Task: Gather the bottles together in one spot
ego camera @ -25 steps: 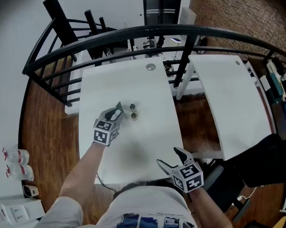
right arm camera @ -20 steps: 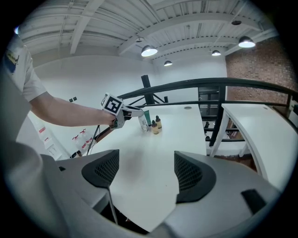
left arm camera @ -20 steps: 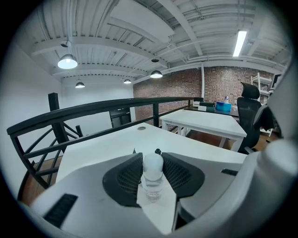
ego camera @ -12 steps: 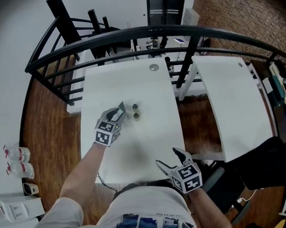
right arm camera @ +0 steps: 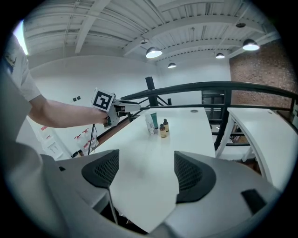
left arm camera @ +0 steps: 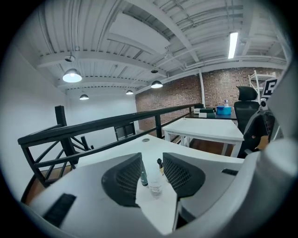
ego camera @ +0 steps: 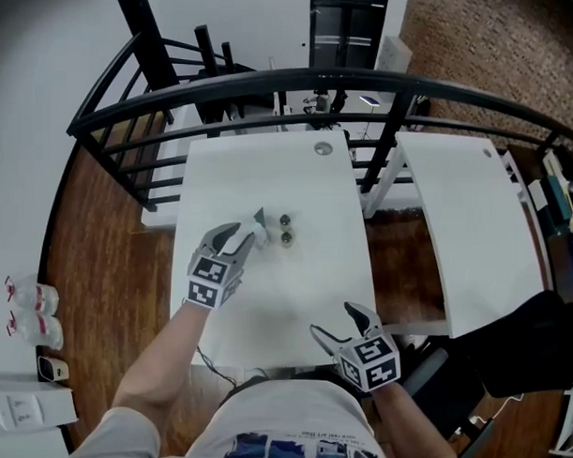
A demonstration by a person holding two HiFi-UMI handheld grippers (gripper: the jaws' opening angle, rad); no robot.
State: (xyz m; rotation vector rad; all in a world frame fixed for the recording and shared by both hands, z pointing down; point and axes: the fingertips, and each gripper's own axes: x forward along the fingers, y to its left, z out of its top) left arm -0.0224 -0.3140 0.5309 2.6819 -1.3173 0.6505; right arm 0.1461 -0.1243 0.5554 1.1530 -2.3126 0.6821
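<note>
Four bottles stand close together on the white table [ego camera: 265, 298]: two small amber bottles [ego camera: 286, 229] with dark caps, a teal tube [right arm camera: 153, 120] and a clear bottle [left arm camera: 154, 186]. My left gripper [ego camera: 253, 228] points at the group from the left. Its jaws are opening, and the clear bottle stands upright just beyond the fingertips with a gap on each side, the teal tube [left arm camera: 144, 178] behind it. My right gripper [ego camera: 338, 319] hangs open and empty over the table's near edge, well short of the bottles [right arm camera: 162, 129].
A black railing [ego camera: 273, 87] curves round the far side of the table. A second white table [ego camera: 474, 230] stands to the right across a gap of wooden floor. A round grommet [ego camera: 323, 149] sits near the far edge. A dark office chair [ego camera: 517, 344] is at right.
The left gripper's jaws have spread slightly at the clear bottle. The head view has shifted a little; the right gripper stays at the near edge.
</note>
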